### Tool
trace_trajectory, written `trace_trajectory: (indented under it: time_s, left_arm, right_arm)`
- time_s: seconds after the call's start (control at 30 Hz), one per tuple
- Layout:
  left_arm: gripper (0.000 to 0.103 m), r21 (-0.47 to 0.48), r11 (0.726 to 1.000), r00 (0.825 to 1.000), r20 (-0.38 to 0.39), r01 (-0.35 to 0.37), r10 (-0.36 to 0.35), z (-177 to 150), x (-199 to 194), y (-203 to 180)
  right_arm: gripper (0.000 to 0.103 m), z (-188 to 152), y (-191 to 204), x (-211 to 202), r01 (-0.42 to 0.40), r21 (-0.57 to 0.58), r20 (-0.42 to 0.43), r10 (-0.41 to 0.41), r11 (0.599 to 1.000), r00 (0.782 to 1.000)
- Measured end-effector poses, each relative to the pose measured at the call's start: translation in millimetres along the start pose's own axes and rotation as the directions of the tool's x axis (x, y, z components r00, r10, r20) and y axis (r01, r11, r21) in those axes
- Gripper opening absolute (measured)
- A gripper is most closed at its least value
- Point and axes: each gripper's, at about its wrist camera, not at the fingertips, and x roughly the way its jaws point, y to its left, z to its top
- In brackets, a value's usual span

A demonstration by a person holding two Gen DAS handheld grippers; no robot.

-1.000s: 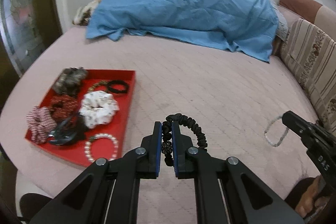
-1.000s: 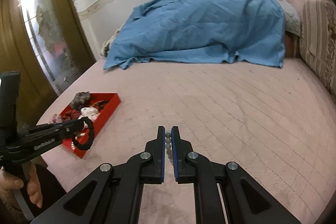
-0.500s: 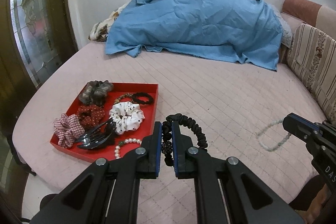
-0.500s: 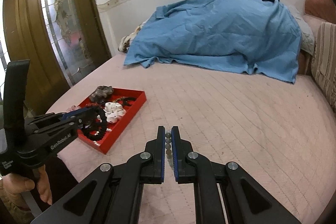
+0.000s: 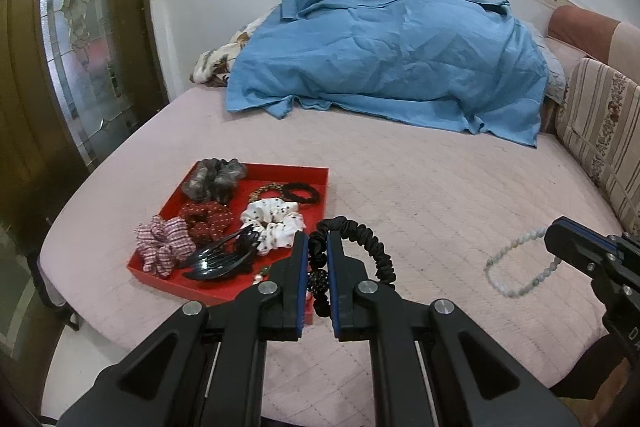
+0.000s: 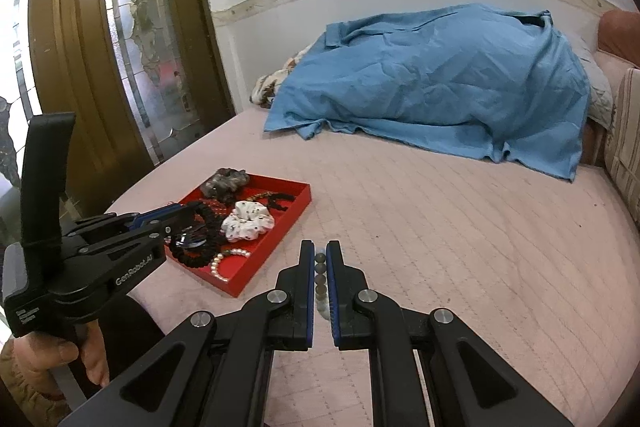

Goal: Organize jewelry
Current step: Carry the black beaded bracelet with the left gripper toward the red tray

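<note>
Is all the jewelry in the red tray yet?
Nearly. The red tray already holds scrunchies, a hair clip and a pearl bracelet. The left claw grips a black scrunchie, and the right claw grips a pale bead bracelet. Both are left to drop in.

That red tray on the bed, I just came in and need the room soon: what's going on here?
A person is sorting jewelry with two handheld grippers. The left gripper is shut on a black scrunchie, the right gripper on a pale bead bracelet, both lifted off the bed. The red tray already holds several scrunchies, a black hair claw and a pearl bracelet.
</note>
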Motion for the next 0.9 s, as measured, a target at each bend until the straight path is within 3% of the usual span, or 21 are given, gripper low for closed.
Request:
trace_trajectory:
  time_s: [0.4,0.9]
  left_arm:
    - [0.009,-0.019,1.0,1.0,0.004,-0.016,0.016,8,6,20]
    - [0.009,-0.11,0.993,0.998,-0.052,-0.035,0.03,14,65,75]
  right_arm:
    - [0.007,10,11,-6,-0.021,-0.017,0.009,0.021,1.0,1.0]
    - [0.007,36,46,49,-0.062,-0.081,-0.054,0.058,0.995,0.997]
